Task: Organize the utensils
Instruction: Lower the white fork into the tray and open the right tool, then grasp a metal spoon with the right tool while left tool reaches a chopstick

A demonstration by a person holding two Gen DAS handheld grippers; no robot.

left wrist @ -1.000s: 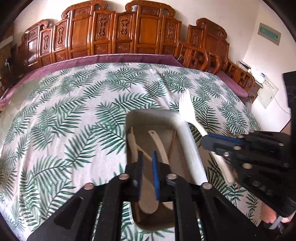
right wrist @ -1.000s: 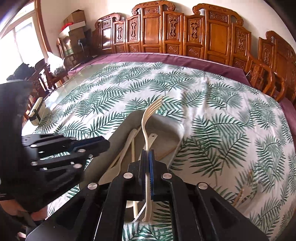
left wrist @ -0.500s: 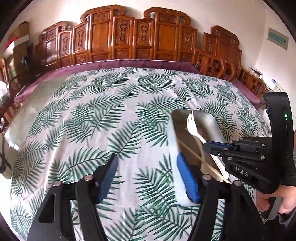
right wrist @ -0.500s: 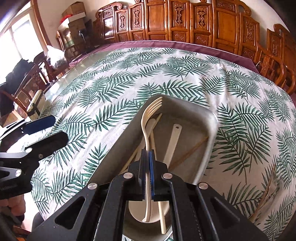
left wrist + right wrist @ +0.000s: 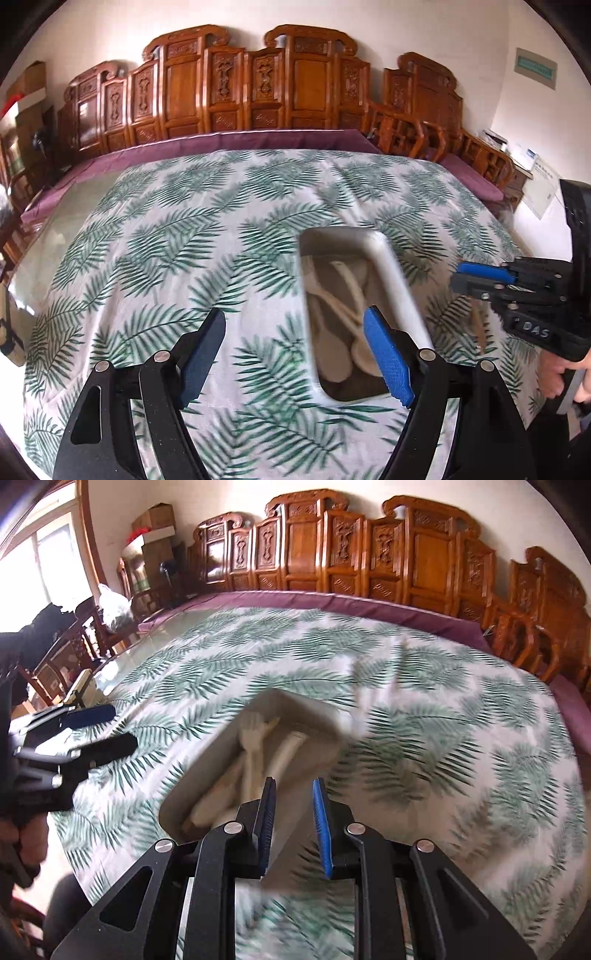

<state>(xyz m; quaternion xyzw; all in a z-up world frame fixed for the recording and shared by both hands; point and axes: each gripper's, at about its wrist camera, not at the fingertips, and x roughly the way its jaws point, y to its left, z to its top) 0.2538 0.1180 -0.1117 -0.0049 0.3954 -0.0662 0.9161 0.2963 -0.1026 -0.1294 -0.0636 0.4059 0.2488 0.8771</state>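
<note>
Our left gripper (image 5: 295,354) has its jaws opening wide with nothing between them but the leaf-print tablecloth (image 5: 155,258) below; its blue pad (image 5: 388,362) hangs over the near end of the tray. Our right gripper (image 5: 293,823) is opening too, its jaws parted a little and empty, hanging over the tray's near right wall. The grey tray (image 5: 310,716) sits on the cloth just ahead of both grippers, and in it lie the pale utensils: a fork (image 5: 253,738) with its tines toward the far end, spoons (image 5: 354,347) and other long pieces we cannot tell apart through the blur. We judge that we are at the release step, with both grippers free of their loads. Something thin and pale, a blurred utensil (image 5: 478,325) perhaps, lies on the cloth to the right of the tray, under the right gripper as seen from the left wrist; the next move would call for reaching it, closing on its handle and bringing it over the tray. The right gripper's body carries the letters "DAS" (image 5: 535,330); a green wall sign (image 5: 535,68) is too small to read.
</note>
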